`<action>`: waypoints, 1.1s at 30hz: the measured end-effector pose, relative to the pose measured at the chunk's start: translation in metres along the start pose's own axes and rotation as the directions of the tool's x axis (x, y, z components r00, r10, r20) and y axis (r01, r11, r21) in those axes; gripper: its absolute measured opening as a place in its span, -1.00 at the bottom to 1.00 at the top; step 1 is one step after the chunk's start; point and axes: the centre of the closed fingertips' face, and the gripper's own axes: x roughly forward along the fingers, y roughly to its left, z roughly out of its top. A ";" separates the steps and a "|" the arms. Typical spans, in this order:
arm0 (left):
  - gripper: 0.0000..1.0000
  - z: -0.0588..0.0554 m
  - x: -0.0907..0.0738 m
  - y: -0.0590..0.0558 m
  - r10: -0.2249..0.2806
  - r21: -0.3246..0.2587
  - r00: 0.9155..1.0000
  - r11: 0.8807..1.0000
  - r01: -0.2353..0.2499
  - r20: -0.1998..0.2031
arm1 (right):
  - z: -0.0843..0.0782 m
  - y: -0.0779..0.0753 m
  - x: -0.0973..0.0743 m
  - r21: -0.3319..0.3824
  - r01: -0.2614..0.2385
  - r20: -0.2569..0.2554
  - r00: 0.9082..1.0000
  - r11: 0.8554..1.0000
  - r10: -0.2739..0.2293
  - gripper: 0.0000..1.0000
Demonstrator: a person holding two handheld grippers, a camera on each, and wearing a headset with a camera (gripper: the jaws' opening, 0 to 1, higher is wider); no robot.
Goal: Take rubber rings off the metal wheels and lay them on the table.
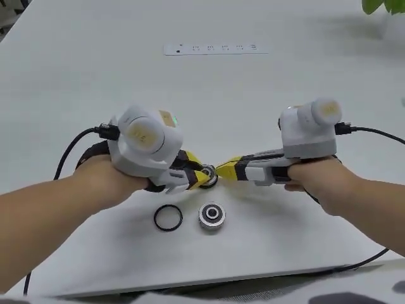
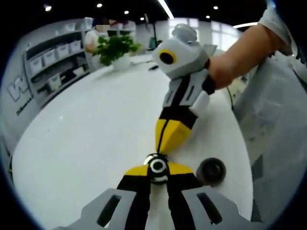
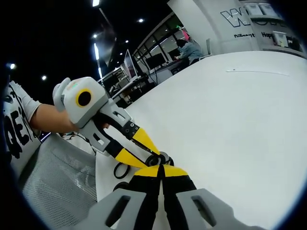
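At the centre of the head view the left gripper (image 1: 201,178) has its jaws clamped on a metal wheel (image 2: 157,165), held just above the white surface (image 1: 126,76); the right gripper (image 1: 220,170) meets it from the right, jaws together, tips touching that wheel; in the lower centre a loose rubber ring (image 1: 168,218) lies just left of a second wheel (image 1: 212,215)

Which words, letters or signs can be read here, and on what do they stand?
"W": first of the large letters on the wall, rest unclear.
The small line under it: too blurred.
Print on the shirt: partly hidden, unreadable.
Marks on the white strip: too small.
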 end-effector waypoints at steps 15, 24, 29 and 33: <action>-0.76 0.000 0.001 0.001 0.003 0.001 1.000 1.000 -0.003 0.005 | 0.005 0.016 0.008 -0.037 -0.052 0.002 0.999 0.998 0.052 -1.00; -0.75 0.002 0.001 0.000 0.014 0.005 1.000 1.000 -0.014 0.013 | 0.004 0.011 0.007 -0.041 -0.040 0.010 0.999 0.998 0.041 -1.00; -0.74 0.002 0.000 -0.001 0.019 0.001 1.000 1.000 -0.019 0.017 | 0.005 0.008 0.005 -0.012 -0.038 0.028 0.999 0.999 0.039 -1.00; -0.73 0.002 0.000 -0.001 0.016 0.010 1.000 1.000 -0.016 0.016 | 0.006 0.009 0.004 -0.002 -0.045 0.030 0.999 0.999 0.045 -1.00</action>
